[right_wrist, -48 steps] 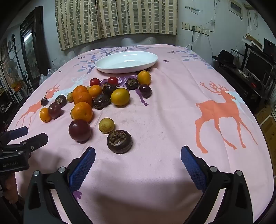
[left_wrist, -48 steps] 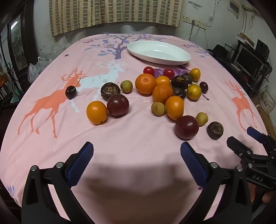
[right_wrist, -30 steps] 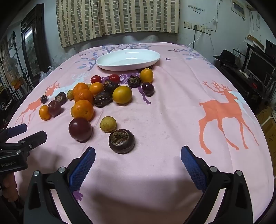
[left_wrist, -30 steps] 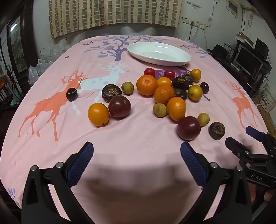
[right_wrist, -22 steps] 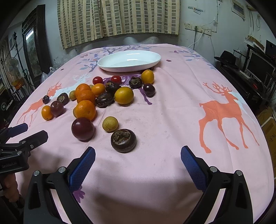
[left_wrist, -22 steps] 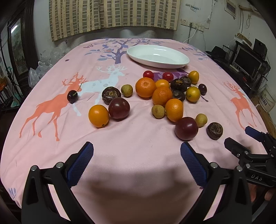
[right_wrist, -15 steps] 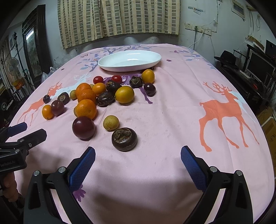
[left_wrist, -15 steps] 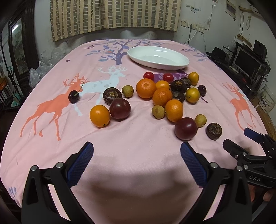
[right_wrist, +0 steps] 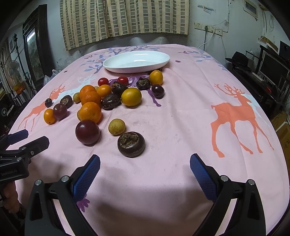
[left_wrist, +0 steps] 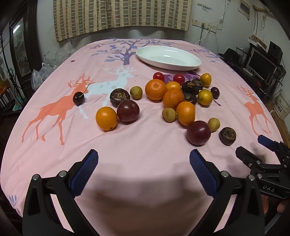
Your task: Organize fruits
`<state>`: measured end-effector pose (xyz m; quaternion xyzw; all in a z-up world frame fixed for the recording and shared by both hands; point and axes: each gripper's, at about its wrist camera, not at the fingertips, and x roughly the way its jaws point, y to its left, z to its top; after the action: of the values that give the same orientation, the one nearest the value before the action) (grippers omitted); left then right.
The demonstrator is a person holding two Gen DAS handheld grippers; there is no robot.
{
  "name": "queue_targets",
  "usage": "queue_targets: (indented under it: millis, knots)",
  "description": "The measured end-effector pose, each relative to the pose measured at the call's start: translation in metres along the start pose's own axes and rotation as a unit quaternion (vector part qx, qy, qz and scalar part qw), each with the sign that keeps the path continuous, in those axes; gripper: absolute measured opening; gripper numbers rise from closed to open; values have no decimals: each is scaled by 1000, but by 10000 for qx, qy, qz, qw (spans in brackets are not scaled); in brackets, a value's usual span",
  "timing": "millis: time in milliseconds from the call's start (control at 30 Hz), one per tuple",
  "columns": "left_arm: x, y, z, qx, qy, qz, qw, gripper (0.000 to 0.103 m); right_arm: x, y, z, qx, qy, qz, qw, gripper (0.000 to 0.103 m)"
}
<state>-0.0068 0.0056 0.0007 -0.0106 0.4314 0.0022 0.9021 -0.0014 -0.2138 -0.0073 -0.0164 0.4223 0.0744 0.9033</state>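
Observation:
Many fruits lie loose on a pink deer-print tablecloth: several oranges such as one at the left, dark purple plums, brown mangosteens, small yellow longans, cherry tomatoes and a cherry. An empty white oval dish stands at the far side, also in the right wrist view. My left gripper is open and empty near the front edge. My right gripper is open and empty, just short of the mangosteen.
Striped curtains hang behind the table. A dark cabinet stands at the left, and a monitor and shelves at the right. The table's front and side edges drop off close to both grippers.
Both grippers have drifted slightly forward and upward over the table, so the fruits sit a little nearer. Both have stayed open and no fruit has moved.

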Motion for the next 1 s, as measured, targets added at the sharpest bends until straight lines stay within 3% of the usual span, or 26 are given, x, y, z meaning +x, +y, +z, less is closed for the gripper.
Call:
queue_targets:
  millis: [1000]
  knots:
    - [0, 0, -1, -9, 3, -23, 10000, 99, 1, 3, -1, -14, 6, 21, 10000, 99]
